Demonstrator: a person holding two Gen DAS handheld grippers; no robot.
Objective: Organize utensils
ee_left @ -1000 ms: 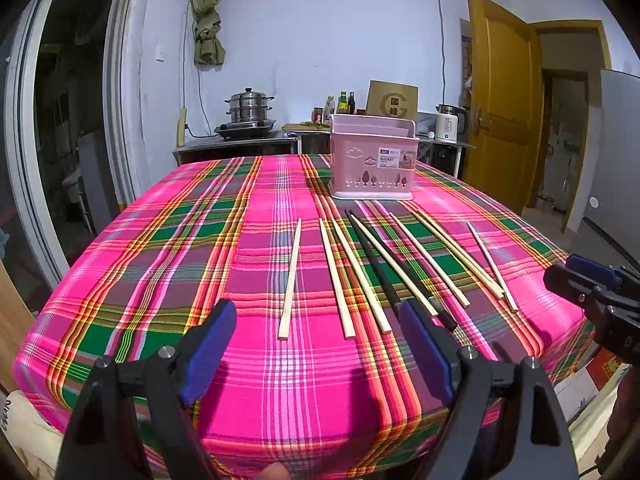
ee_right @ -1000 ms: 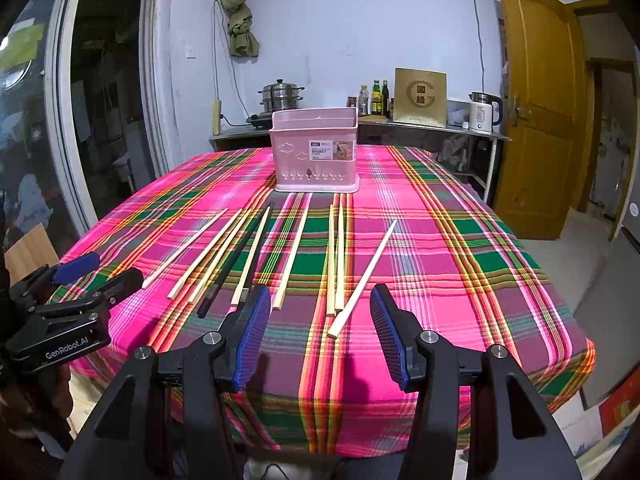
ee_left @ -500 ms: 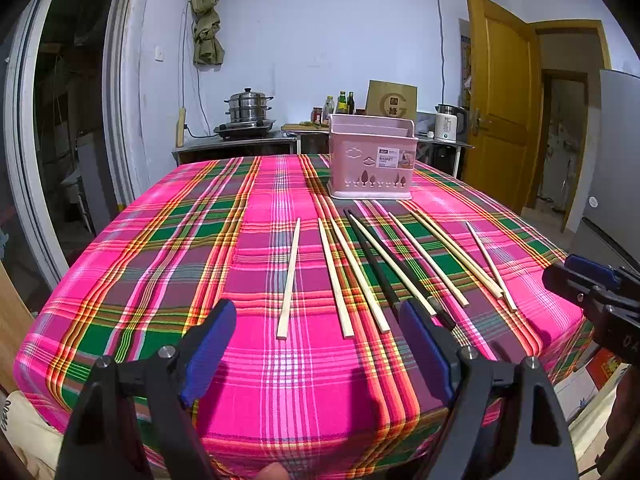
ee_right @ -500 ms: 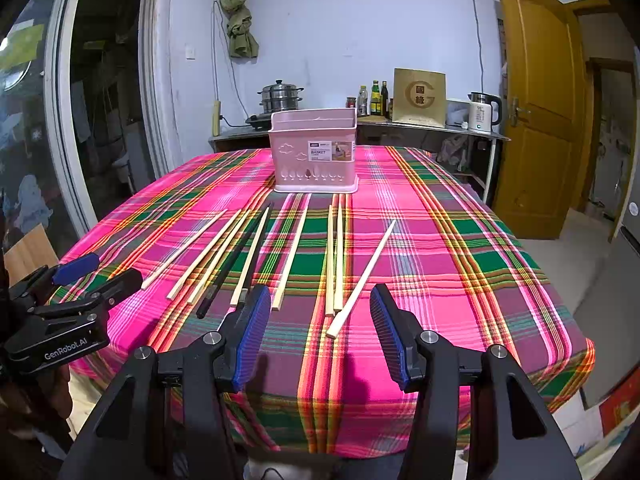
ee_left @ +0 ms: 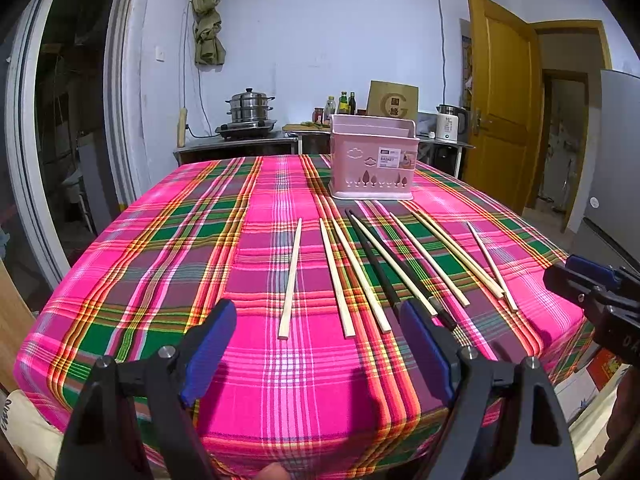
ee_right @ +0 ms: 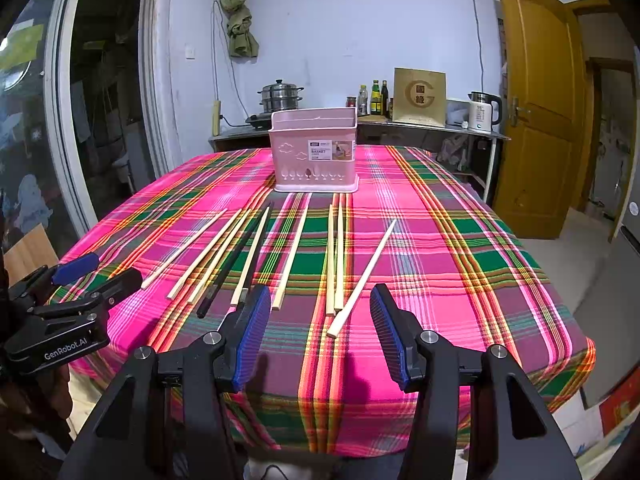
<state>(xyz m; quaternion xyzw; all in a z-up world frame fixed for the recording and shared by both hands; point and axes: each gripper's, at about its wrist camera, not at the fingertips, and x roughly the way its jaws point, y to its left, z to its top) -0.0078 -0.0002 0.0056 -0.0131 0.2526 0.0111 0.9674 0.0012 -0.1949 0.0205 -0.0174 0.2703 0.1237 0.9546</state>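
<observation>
Chopsticks lie fanned across the plaid tablecloth [ee_left: 168, 264], their long axes running away from you toward the pink utensil basket [ee_left: 372, 164] that stands upright at the far middle of the table, and nothing has yet gone into it as far as either view shows. Your left gripper [ee_left: 320, 344] hovers over the near edge with its jaws spread wide and empty; just ahead of it, between the lines of its blue pads, lie the near ends of three pale sticks, the lone leftmost chopstick [ee_left: 291, 276] set a little apart from its neighbours and pointing almost straight along the gripper's line of sight. The black chopstick pair [ee_left: 394, 264] ends just beside the left gripper's right-hand pad. Your right gripper [ee_right: 320, 332] is likewise wide open and holding nothing, poised at the table's near edge; the slanted pale chopstick [ee_right: 362, 278] ends closest to it, between the lines of its pads, leaning rightward as it runs toward the basket, with a close-laid pale pair [ee_right: 335, 260] just to its left. The coming pick likely turns on this: each stick lies end-on to the tongs, so the pads should close across the width of the stick, and each hand is nearer its own side of the fan, the left to the lone stick, the right to the slanted one. Neighbouring sticks lie close enough that a wide closing could catch two at once.
</observation>
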